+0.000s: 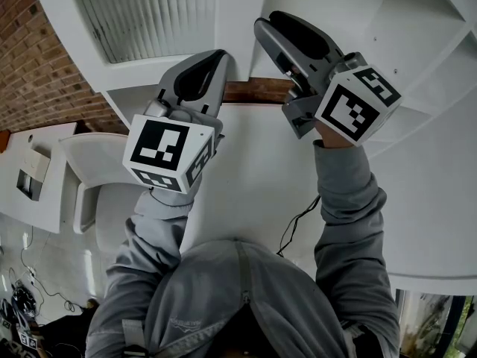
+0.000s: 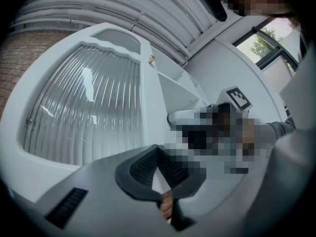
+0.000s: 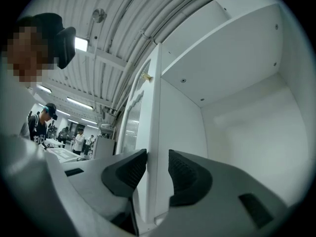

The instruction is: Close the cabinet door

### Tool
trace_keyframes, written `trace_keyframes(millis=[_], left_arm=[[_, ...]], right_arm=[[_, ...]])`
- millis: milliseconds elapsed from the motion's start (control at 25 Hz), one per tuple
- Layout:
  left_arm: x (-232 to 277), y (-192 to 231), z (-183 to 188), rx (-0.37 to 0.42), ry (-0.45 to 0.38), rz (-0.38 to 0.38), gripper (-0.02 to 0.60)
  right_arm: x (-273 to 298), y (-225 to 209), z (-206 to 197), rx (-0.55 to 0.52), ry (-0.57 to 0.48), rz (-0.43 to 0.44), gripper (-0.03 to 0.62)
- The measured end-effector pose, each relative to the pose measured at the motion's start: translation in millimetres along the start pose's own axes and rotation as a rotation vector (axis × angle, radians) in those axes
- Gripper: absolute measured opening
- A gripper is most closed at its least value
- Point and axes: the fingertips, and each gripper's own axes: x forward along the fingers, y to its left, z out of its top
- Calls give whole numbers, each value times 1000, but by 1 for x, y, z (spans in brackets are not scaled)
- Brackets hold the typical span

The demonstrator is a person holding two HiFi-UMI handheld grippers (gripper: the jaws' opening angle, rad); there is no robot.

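White door (image 3: 154, 112) — one; claws (image 2: 158, 154) (image 3: 158, 171) — two

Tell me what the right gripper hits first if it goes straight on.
The right gripper straddles the cabinet door at its edge, so that edge would probably run deeper between its open jaws first. What lies beyond is unclear.

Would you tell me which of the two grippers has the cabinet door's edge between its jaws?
The right gripper: the white door edge stands between its parted jaws, whereas the jaws of the left gripper meet at their tips.
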Motion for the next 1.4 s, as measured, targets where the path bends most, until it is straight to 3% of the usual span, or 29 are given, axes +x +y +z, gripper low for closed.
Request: trace_keyframes(millis=[240,800,1400], left_arm=[[-1,1,1,0,3,-5,3],[-4,-5,0,8,8,9,3],[-49,-35,-7,-3,51,-24,3]], right_arm=[[-8,5,-7,-112,58,-78,114],[-54,14,-22,-146,109,-194,33],[-89,50,-38,-160,77,-336,26]])
